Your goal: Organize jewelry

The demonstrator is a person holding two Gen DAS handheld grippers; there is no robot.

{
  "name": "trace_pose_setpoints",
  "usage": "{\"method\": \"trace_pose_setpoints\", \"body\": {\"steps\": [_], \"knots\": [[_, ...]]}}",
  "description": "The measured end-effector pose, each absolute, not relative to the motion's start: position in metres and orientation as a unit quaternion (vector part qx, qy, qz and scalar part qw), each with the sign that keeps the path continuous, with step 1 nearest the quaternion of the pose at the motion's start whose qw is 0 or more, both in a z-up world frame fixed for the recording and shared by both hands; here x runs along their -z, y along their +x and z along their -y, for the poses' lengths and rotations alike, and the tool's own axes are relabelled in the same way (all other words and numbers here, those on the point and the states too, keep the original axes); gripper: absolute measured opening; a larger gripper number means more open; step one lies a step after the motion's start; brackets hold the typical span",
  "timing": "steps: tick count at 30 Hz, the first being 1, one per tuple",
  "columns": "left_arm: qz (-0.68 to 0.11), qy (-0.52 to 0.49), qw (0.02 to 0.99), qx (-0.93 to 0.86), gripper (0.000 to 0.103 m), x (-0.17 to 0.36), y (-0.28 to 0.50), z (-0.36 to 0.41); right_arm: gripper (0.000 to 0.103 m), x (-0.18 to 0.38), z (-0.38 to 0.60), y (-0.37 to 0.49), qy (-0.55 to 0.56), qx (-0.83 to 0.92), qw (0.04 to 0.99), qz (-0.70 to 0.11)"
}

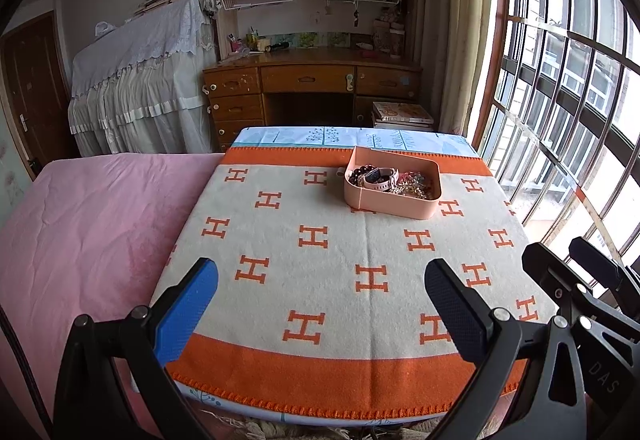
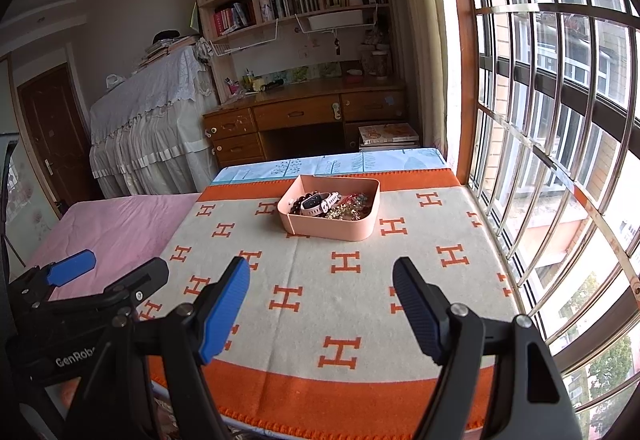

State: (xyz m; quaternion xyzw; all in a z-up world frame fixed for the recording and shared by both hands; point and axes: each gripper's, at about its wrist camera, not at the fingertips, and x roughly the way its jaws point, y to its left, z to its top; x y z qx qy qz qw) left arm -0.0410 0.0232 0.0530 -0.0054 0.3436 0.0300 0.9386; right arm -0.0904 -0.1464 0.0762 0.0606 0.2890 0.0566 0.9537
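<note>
A pink tray stands toward the far side of a cream and orange blanket patterned with H shapes. It holds a pale pink watch, dark beads and a gold tangle of jewelry. My left gripper hovers open over the near part of the blanket, nothing between its fingers. My right gripper is open too, well short of the tray. The left gripper shows at the left of the right wrist view.
A pink bedcover lies left of the blanket. Barred windows run close along the right edge. Beyond the table stand a wooden desk with bookshelves and a cloth-draped piece of furniture.
</note>
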Motion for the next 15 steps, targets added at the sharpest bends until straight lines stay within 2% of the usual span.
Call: {"method": "trace_pose_setpoints", "body": {"steps": [15], "knots": [[-0.349,-0.008,0.937,-0.029,0.102,-0.0480,-0.0474,-0.0222,0.075,-0.0744,0.1374,-0.0971,0.060,-0.057,0.953,-0.291]]}}
